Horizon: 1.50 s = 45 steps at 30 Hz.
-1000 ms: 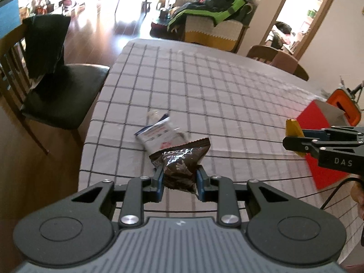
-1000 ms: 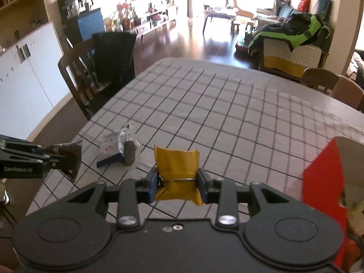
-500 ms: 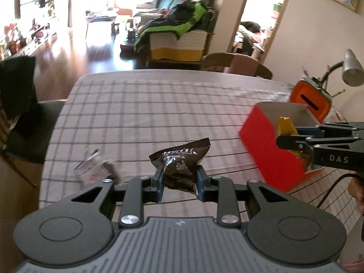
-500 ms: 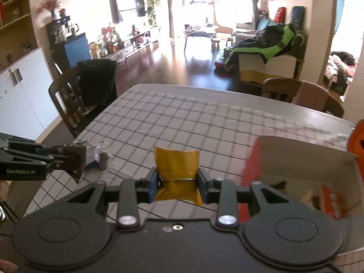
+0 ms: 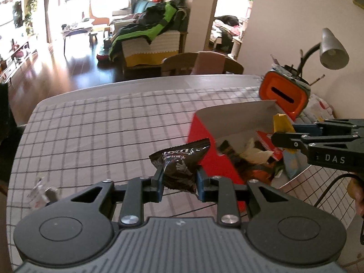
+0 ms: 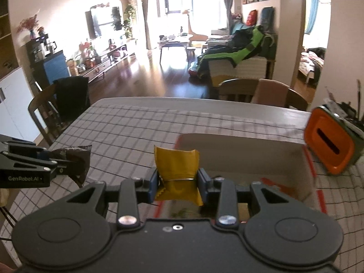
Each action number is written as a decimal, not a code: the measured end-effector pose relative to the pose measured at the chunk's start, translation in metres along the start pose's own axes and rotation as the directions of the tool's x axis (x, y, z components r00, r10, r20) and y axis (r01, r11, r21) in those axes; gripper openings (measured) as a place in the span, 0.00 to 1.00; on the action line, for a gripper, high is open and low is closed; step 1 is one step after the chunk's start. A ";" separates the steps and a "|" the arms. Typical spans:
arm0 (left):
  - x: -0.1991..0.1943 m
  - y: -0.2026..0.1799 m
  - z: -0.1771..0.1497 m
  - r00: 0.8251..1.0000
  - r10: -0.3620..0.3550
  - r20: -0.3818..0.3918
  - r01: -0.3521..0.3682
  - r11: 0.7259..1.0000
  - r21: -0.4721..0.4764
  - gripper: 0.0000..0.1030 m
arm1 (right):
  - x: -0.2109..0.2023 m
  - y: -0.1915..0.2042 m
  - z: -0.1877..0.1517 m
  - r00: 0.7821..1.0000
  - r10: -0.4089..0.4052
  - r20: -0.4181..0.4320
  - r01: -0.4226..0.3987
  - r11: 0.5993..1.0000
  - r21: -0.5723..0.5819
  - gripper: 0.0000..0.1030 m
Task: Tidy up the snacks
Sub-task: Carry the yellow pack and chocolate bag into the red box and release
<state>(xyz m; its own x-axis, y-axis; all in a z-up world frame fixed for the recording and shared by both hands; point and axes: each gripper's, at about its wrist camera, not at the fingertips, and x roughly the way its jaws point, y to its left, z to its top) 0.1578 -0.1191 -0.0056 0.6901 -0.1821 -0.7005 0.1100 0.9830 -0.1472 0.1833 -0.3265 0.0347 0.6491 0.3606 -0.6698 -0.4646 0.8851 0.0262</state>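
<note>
Dining table with a grey checked cloth, living room behind it: sofa with a black-and-green jacket, wooden chairs at the far edge. Your left gripper is clamped on a dark brown snack packet, held above the cloth just left of the red box. Your right gripper is clamped on a yellow snack packet, held over the box's near rim; in the left view that packet sits above the open box. The box stands open, white inside, flap up on the far side, with several snack wrappers already lying in it. An orange container with a slot stands just beyond the box, a grey desk lamp behind that. One small pale packet lies on the cloth at your left, well apart from the box; it's blurred, so no detail.
</note>
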 end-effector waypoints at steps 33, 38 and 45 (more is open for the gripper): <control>0.143 -0.134 0.037 0.970 0.002 -0.241 0.035 0.989 0.147 0.26 | 0.050 -0.132 -0.044 0.971 -0.157 -0.178 0.169 0.984 0.056 0.34; 0.167 -0.136 0.043 0.950 0.032 -0.311 0.009 0.992 0.130 0.26 | 0.071 -0.140 -0.042 0.965 -0.155 -0.213 0.167 0.985 0.042 0.34; 0.188 -0.138 0.048 0.932 0.038 -0.361 0.003 0.994 0.112 0.26 | 0.084 -0.143 -0.040 0.961 -0.133 -0.241 0.143 0.989 0.024 0.34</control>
<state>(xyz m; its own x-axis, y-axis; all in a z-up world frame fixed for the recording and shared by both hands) 0.3065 -0.2874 -0.0839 0.3886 -0.1409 -0.9106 0.1915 0.9790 -0.0697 0.2805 -0.4346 -0.0551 0.5408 0.1583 -0.8261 -0.3528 0.9343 -0.0519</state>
